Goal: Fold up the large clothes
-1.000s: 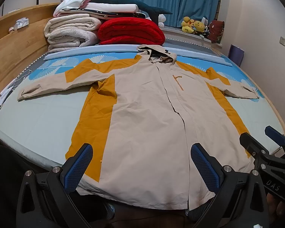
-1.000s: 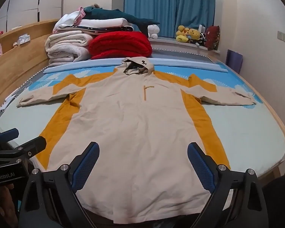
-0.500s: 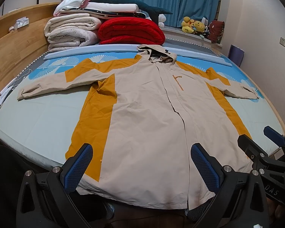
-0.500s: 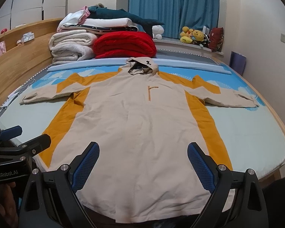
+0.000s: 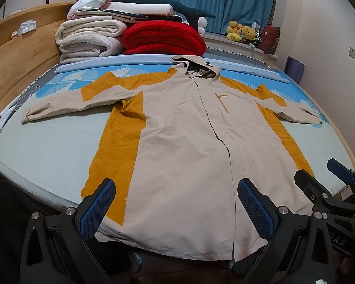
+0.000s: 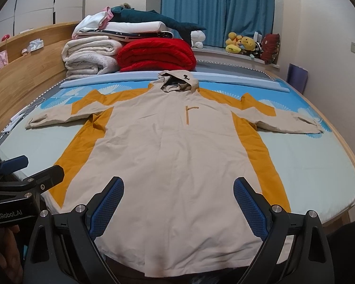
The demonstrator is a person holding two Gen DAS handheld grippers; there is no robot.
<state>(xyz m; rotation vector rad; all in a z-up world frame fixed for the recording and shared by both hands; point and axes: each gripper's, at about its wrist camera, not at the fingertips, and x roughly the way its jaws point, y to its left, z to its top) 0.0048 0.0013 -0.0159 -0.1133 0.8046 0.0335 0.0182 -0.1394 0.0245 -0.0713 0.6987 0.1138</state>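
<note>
A long beige hooded jacket (image 5: 182, 142) (image 6: 172, 156) with mustard-orange side panels lies flat, front up, on the bed, sleeves spread to both sides and hem hanging over the near edge. My left gripper (image 5: 176, 209) hovers open above the hem, nothing between its blue pads. My right gripper (image 6: 178, 207) is likewise open over the hem. In the left wrist view the right gripper (image 5: 331, 179) shows at the right edge; in the right wrist view the left gripper (image 6: 23, 172) shows at the left edge.
The bed (image 5: 47, 146) has a pale blue sheet and a wooden headboard (image 5: 16, 54) along the left. Folded white blankets (image 5: 90, 37) and a red quilt (image 5: 163, 37) are stacked at the far end. Plush toys (image 6: 241, 42) sit on the sill below blue curtains.
The right wrist view has lifted slightly, showing more of the far wall. The jacket has not moved and both grippers stay open.
</note>
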